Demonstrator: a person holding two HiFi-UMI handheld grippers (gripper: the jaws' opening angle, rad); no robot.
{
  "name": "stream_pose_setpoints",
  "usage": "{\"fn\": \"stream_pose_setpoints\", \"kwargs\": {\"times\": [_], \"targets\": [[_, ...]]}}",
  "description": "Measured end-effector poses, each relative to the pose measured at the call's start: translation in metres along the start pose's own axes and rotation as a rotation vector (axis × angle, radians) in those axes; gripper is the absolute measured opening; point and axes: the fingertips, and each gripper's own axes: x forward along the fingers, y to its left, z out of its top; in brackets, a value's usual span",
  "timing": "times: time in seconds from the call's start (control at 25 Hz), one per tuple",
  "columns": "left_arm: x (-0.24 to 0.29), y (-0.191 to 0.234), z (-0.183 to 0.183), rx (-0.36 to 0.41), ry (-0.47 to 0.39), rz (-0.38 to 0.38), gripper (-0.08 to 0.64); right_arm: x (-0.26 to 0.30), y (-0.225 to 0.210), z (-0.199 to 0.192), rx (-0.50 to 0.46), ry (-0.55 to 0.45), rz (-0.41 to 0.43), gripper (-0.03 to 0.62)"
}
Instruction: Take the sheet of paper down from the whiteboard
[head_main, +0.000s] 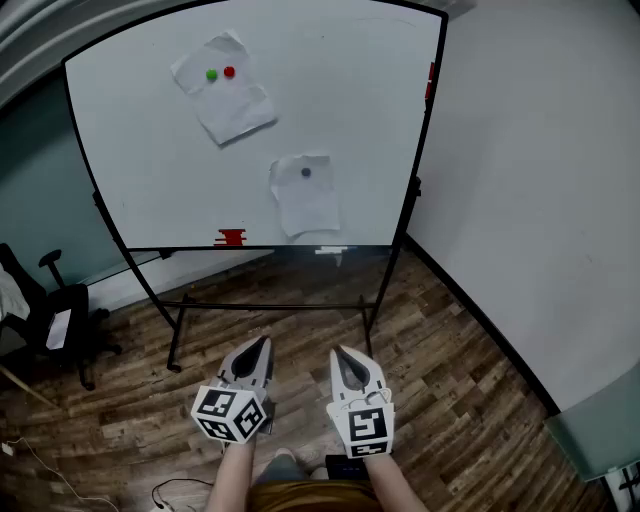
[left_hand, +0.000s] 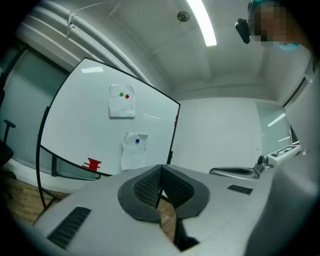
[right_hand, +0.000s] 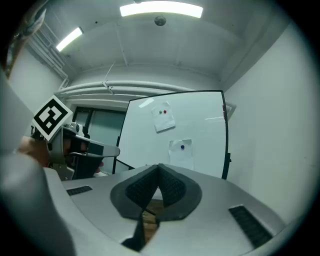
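left gripper (head_main: 264, 343): jaws together, empty | right gripper (head_main: 338, 352): jaws together, empty | whiteboard (head_main: 140, 150): ahead, well apart | lower sheet (head_main: 305, 200): white, creased, dark magnet (head_main: 306, 172) | upper sheet (head_main: 223, 95): tilted, crumpled, green magnet (head_main: 211, 74), red magnet (head_main: 229, 71)

I count one whiteboard (head_main: 150, 160). Two paper sheets on it: upper sheet (head_main: 235, 105), lower sheet (head_main: 305, 205). Three magnets: green magnet (head_main: 211, 74), red magnet (head_main: 229, 71), dark magnet (head_main: 306, 172). One red object (head_main: 231, 237) at its lower edge. Two grippers: left hand-held gripper (head_main: 264, 343), right hand-held gripper (head_main: 338, 352). One office chair (head_main: 60, 310).
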Motion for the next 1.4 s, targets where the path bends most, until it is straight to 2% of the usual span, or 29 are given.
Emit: {"fn": "stream_pose_setpoints", "kwargs": {"times": [0.48,0.56,0.64,0.92,1.16,1.4], "targets": [[-0.017,-0.005,0.005,0.029,-0.020,0.040,0.026,-0.012,0.000,-0.010,0.062,0.028,-0.031,0.012],[-0.017,-0.006,0.005,0.021,-0.027,0.036,0.041,-0.013,0.000,-0.009,0.054,0.024,-0.029,0.054],[-0.015,-0.005,0.007,0.007,-0.038,0.034,0.099,-0.013,-0.004,-0.007,0.049,0.020,-0.034,0.101],[-0.004,0.004,0.005,0.009,-0.033,0.053,0.127,0.000,-0.012,-0.013,0.043,0.032,-0.040,0.143],[0.035,0.028,-0.004,-0.024,-0.020,0.062,0.127,0.034,-0.031,-0.027,0.036,0.052,-0.047,0.144],[0.109,0.070,-0.002,-0.031,-0.027,0.052,0.127,0.109,-0.066,-0.039,0.018,0.059,-0.063,0.144]]}}
